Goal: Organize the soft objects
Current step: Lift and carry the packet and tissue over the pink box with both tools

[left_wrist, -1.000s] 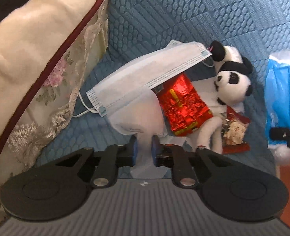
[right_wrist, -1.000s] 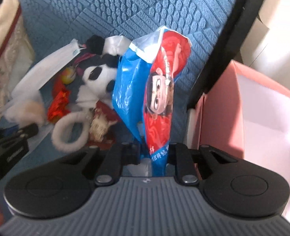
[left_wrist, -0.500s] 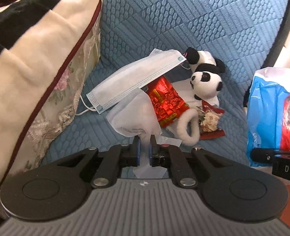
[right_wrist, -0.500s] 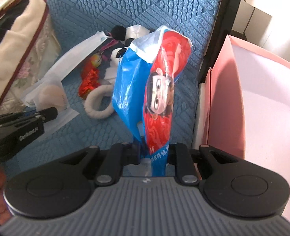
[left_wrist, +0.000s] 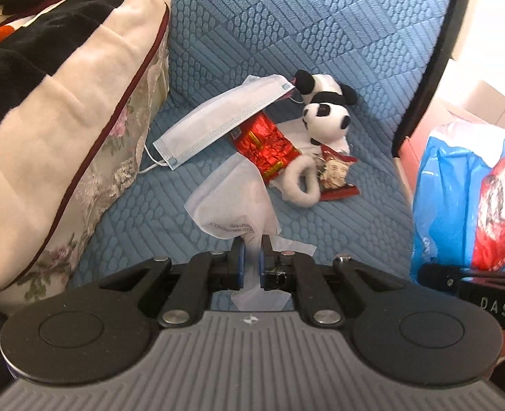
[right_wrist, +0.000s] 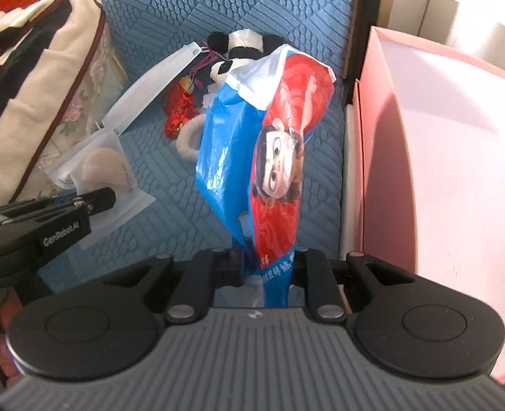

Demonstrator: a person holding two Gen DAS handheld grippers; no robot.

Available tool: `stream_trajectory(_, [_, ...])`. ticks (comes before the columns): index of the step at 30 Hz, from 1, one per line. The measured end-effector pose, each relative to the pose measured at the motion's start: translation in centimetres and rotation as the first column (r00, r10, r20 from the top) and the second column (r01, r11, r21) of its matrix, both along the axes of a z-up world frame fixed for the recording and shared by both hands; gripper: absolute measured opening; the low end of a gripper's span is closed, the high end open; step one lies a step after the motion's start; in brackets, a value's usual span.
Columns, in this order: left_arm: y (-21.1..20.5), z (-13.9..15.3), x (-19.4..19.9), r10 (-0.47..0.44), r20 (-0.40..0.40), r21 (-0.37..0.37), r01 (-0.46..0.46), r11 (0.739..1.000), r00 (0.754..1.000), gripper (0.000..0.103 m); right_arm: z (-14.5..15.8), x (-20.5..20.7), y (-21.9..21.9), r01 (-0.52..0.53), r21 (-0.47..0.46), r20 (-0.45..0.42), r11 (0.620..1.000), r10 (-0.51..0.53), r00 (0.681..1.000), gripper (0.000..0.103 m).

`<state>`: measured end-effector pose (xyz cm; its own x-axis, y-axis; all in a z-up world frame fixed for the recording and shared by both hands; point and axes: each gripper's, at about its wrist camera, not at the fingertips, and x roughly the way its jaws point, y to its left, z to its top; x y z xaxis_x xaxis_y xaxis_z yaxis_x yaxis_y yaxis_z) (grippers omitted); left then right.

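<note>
Both pairs of tongs are loaded. The left tongs (left_wrist: pixel 250 257) are pinched narrow on the edge of a thin white pouch (left_wrist: pixel 230 205) that hangs up off the blue quilted seat (left_wrist: pixel 321 34), and the right tongs (right_wrist: pixel 269 263) are clamped on the bottom of a blue and red snack bag (right_wrist: pixel 262 144) held upright just beside the open pink box (right_wrist: pixel 458 171). I would judge that box to be where things are meant to go, and what shows of its inside looks bare, so the sorting seems barely begun. On the seat there remain a face mask (left_wrist: pixel 218 120) leaning over a shiny red packet (left_wrist: pixel 266 144), a panda plush (left_wrist: pixel 324 116), a white fluffy ring (left_wrist: pixel 300 185) and a small snack packet (left_wrist: pixel 336 174). A floral cushion (left_wrist: pixel 81 120) sits against the seat's side. The box floor is cut off by the frame, the snack bag blocks much of the pile from the right, and the print on the pouch is too small to read.
</note>
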<state>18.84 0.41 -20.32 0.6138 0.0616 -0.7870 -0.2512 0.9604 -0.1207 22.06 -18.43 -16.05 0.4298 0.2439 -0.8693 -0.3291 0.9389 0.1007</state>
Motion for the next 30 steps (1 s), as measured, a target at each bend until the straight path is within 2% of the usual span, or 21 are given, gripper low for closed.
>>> stream_trajectory(15, [-1.7,3.4,-3.3,-0.070,0.022,0.017,0.070,0.997,0.997,0.010,2.2,-3.5,-2.8,0.042,0.042,0.037,0.998,-0.044,0.998,0.019])
stream_trajectory(18, [-1.6,4.3,-3.4,-0.053,0.028,-0.017,0.054,0.998,0.998,0.010,2.9,-3.7,-3.4,0.050,0.050,0.043,0.998,-0.052,0.998,0.019])
stream_trajectory(20, [-1.7,4.9,-3.4,-0.056,0.029,-0.045,0.057,0.997,0.998,0.010,3.5,-3.8,-3.7,0.048,0.052,0.051,0.997,-0.051,0.997,0.019])
stream_trajectory(30, [-3.4,9.3,-3.1,-0.111,0.081,-0.016,0.113,0.993,0.991,0.010,7.6,-3.8,-5.0,0.032,0.065,0.131,0.997,-0.040,0.991,0.019])
